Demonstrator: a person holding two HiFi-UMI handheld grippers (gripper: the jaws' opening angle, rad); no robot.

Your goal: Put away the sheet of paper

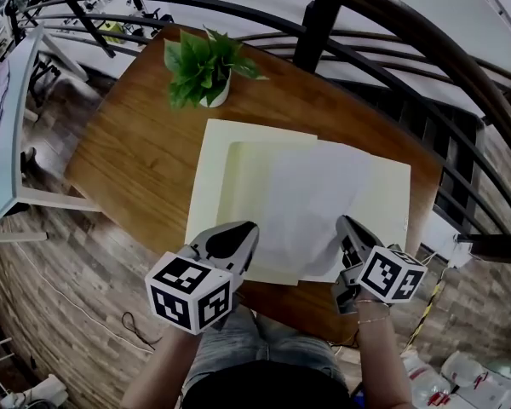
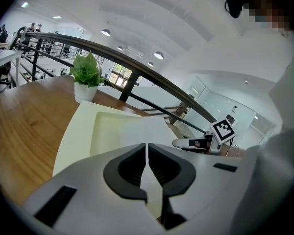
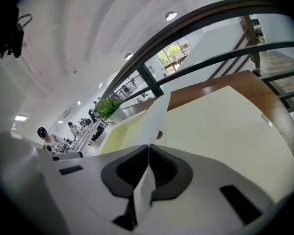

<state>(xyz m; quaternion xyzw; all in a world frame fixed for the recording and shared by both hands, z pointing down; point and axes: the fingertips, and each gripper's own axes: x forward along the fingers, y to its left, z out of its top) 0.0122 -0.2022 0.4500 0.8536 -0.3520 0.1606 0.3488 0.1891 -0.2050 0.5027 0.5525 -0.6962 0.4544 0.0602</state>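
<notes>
White, and bowed a little along its near edge, the sheet of paper [image 1: 311, 198] lies over a pale yellow folder [image 1: 226, 156] spread flat on the brown wooden table [image 1: 145, 152]. Both grippers have it by that near edge. The left gripper [image 1: 243, 237] is closed on the sheet's near left corner, jaws together with only a thin white strip of paper showing between the pads. The right gripper [image 1: 347, 228] is clamped on the near right corner; in the right gripper view the paper stands edge-on between its pressed-together jaws and runs away towards the folder. Each gripper's marker cube sits at the table's near edge, held in the person's hands. At the far side of the table stands a small green potted plant [image 1: 203, 65] in a white pot, clear of the folder, with a dark curved railing [image 1: 383, 24] behind it
</notes>
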